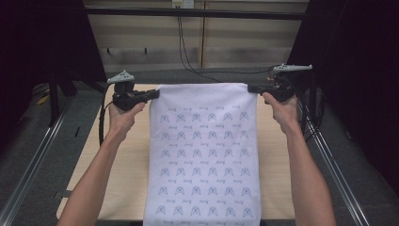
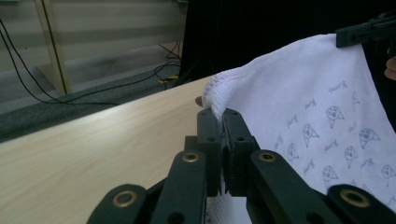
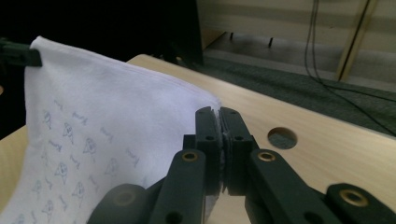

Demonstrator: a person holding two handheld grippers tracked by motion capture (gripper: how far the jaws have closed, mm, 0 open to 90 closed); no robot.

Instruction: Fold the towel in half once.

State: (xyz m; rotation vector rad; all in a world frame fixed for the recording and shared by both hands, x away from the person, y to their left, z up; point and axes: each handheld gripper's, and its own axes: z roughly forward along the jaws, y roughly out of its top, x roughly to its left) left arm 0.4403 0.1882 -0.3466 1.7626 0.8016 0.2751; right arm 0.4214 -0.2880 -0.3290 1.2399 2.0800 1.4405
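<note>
Across the middle of the high view, a white printed towel (image 1: 203, 150) hangs taut between two grippers and runs down over the table (image 1: 275, 155) to the bottom edge of the frame. The left gripper (image 1: 153, 94) pinches the towel's upper left corner; the right gripper (image 1: 251, 88) pinches the upper right corner. Each gripper view shows its jaws closed flat on the hem, with only a narrow bite of cloth between them.

Risk: so shallow a hold may let a corner slip free if the hands pull farther apart or jerk; the freed side would then drop and crease. Uneven lifting would probably skew the top edge, and the lower part resting on the table could drag and bunch.

Pose: both forearms enter from the bottom of the frame and reach forward, nearly straight. The left hand (image 1: 123, 117) and right hand (image 1: 282, 109) grip from below, level with each other, jaws pointing inward toward the cloth.
</note>
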